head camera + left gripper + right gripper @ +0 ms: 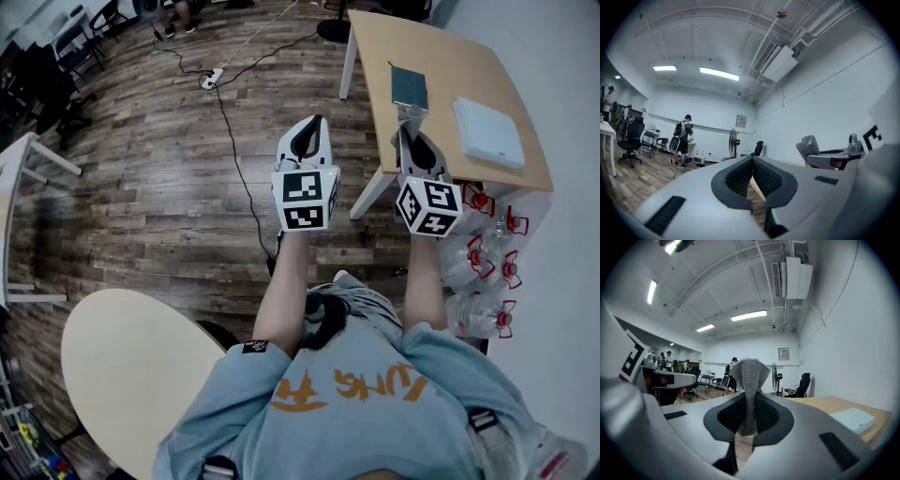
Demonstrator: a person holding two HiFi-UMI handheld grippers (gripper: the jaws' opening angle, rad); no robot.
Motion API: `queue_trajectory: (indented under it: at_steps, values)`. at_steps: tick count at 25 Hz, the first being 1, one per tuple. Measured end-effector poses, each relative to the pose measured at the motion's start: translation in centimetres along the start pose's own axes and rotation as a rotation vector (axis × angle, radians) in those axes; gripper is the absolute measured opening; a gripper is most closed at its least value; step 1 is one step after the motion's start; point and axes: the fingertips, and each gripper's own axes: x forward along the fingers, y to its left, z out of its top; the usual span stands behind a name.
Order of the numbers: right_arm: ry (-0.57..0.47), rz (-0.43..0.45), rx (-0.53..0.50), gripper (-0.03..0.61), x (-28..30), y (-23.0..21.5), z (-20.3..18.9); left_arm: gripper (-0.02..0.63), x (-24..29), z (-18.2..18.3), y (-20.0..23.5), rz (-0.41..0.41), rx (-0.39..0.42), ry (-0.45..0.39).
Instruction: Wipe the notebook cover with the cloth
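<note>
A dark teal notebook lies flat on the wooden table at the upper right. My right gripper is held above the table's near edge, short of the notebook, and is shut on a grey knitted cloth that stands up from between its jaws. That cloth shows as a small grey tuft in the head view. My left gripper hovers over the wood floor left of the table, shut with nothing between its pads.
A white flat pad lies on the table right of the notebook. Several clear bottles with red caps stand on the floor by the wall. A round pale table is at the lower left. A cable crosses the floor.
</note>
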Motion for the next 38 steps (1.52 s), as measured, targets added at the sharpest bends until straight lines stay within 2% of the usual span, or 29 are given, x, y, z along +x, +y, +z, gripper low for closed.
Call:
queue_trajectory:
  at_steps: [5,10,21,26,31,38]
  values:
    - [-0.013,-0.015,0.001,0.026,0.6,0.9,0.0,0.017,-0.2,-0.2,1.3,0.007,-0.004,-0.002]
    - [-0.007,-0.028,-0.06,0.026,1.1,2.3,0.1,0.017,-0.7,-0.5,2.7,0.023,-0.022,-0.008]
    - [0.017,-0.02,-0.027,0.028,2.6,2.6,-0.9,0.017,-0.2,-1.3,4.9,0.054,-0.036,0.011]
    - [0.043,-0.047,-0.009,0.028,5.7,0.8,-2.7,0.017,2.4,-3.0,5.5,0.05,-0.013,0.047]
    - [0.066,0.007,-0.003,0.028,10.8,0.6,-4.2,0.017,6.0,-4.3,8.8,0.121,-0.026,0.075]
    - [0.127,0.055,-0.024,0.028,19.8,-1.4,-5.9,0.017,13.9,-7.5,10.8,0.148,-0.057,0.148]
